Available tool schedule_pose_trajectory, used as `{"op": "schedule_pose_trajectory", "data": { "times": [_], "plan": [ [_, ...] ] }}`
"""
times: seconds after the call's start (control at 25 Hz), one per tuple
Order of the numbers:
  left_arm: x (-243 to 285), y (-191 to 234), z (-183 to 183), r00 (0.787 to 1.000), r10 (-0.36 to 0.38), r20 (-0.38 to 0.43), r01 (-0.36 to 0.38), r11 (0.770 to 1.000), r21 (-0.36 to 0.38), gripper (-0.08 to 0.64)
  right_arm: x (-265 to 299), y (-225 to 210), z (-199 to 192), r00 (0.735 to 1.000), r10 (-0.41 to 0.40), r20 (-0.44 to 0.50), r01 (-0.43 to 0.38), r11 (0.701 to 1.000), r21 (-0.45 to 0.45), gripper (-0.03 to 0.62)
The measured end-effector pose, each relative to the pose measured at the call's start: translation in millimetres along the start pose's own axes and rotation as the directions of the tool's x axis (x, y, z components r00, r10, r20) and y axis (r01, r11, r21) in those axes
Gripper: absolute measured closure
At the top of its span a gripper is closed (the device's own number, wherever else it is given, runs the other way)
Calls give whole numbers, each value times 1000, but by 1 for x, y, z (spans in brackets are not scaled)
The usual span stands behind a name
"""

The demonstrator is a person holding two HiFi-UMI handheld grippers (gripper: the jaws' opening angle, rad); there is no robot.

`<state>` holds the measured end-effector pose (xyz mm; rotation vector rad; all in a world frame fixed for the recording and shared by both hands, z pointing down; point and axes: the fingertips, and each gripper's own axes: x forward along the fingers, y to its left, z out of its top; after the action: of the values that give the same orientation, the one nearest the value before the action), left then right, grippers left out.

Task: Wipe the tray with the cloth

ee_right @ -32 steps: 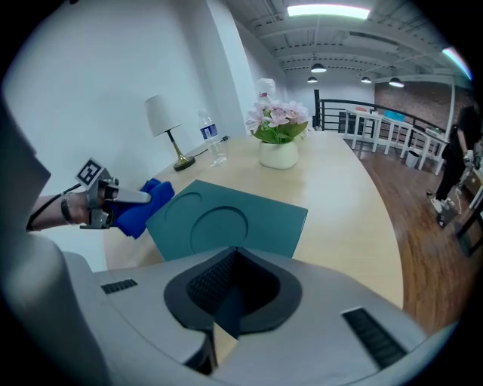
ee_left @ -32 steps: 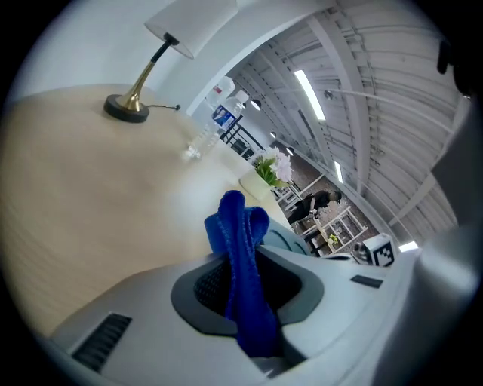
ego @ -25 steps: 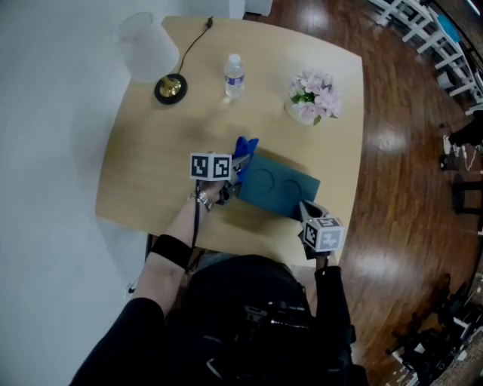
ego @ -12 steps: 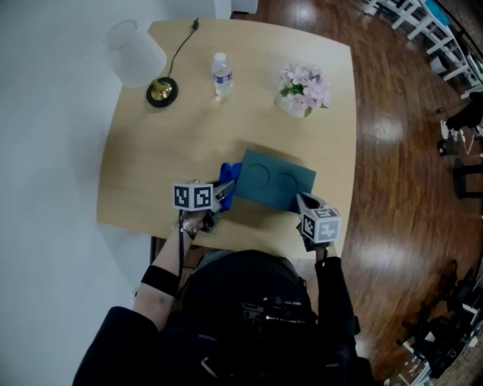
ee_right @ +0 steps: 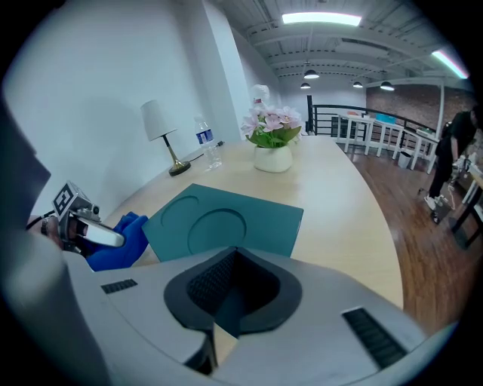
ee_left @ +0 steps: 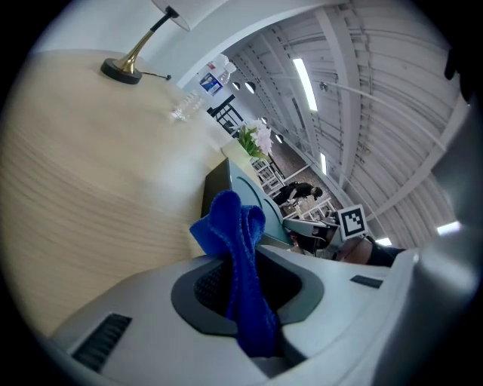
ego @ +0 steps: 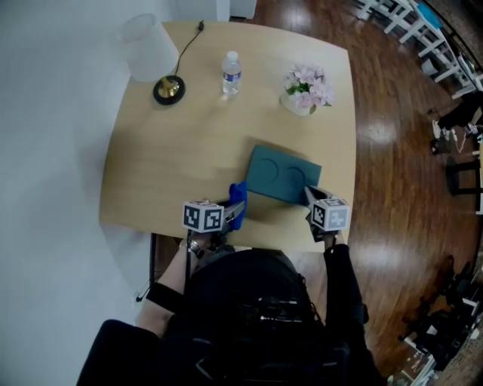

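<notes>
A teal tray (ego: 283, 173) with two round recesses lies on the wooden table (ego: 181, 151), near its front edge. My left gripper (ego: 240, 203) is shut on a blue cloth (ego: 237, 205) just off the tray's near left corner. In the left gripper view the cloth (ee_left: 240, 249) hangs bunched between the jaws, with the tray (ee_left: 235, 188) close behind it. My right gripper (ego: 310, 195) is at the tray's near right corner. In the right gripper view the right gripper (ee_right: 230, 265) is shut on the edge of the tray (ee_right: 226, 219). The left gripper (ee_right: 102, 237) and cloth (ee_right: 119, 247) show at the left.
At the back of the table stand a white lamp (ego: 155, 56) with a cord, a water bottle (ego: 231, 74) and a pot of pink flowers (ego: 308, 87). The table's front edge runs just under both grippers. White chairs (ego: 407, 19) stand on the wooden floor to the right.
My left gripper has carried the cloth from the tray's far left corner along its left side toward me, to the near left corner. The right gripper has stayed on the tray.
</notes>
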<state>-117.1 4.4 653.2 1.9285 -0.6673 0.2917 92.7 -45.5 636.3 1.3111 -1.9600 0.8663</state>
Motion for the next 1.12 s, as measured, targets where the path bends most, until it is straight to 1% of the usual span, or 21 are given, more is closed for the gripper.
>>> {"op": "schedule_pose_trajectory", "data": {
  "times": [0.08,0.2,0.32,0.44,0.48,0.52,0.56,0.6,0.68,0.72,0.76,0.84,0.92,0.96,1.04,1.12],
  "plan": [
    [-2,-5,-9,999,-11,-30,13,999,42,486,0,0,1,1000,0,0,0,1000,3,583],
    [-6,-3,-20,997,15,-79,-6,994,112,486,3,0,2,1000,1,6,-1,1000,2,583],
    [-8,-2,-29,994,58,-89,-47,991,123,486,5,0,-1,1000,3,10,-3,1000,-10,583],
    [-8,-6,-35,988,136,-71,-127,984,124,486,5,2,-3,1000,21,5,-21,999,-39,583],
    [-7,-7,-35,984,168,-54,-161,981,109,486,4,1,-2,1000,25,7,-24,998,-63,583],
    [-7,-7,-35,979,200,-29,-198,977,75,486,4,-1,0,1000,20,20,-18,996,-91,583],
    [-7,-7,-35,973,231,4,-231,973,21,486,2,-8,6,999,11,50,-5,994,-112,583],
    [-7,-7,-35,965,258,39,-256,966,-48,486,-1,-17,14,996,3,93,8,993,-114,583],
    [-5,-8,-33,947,304,102,-283,942,-179,485,-5,-45,39,984,0,177,11,998,-64,583],
    [-2,-9,-33,939,323,121,-291,930,-225,485,-4,-62,51,980,-3,197,11,999,-40,583],
    [2,-11,-32,931,340,132,-299,919,-258,485,0,-78,61,980,-7,197,14,999,-32,583],
    [12,-15,-32,921,364,140,-313,904,-291,485,16,-99,75,988,11,152,-2,998,-63,583],
    [23,-20,-30,915,379,137,-327,897,-298,485,35,-101,81,994,80,71,-69,987,-146,583],
    [27,-22,-30,912,387,135,-335,893,-301,485,43,-97,81,992,121,21,-115,974,-196,583],
    [35,-23,-27,906,401,137,-346,886,-307,485,59,-90,75,979,188,-82,-204,938,-280,583],
    [40,-23,-23,903,407,139,-351,884,-309,485,69,-86,69,961,230,-155,-269,908,-321,583]
  ]
}}
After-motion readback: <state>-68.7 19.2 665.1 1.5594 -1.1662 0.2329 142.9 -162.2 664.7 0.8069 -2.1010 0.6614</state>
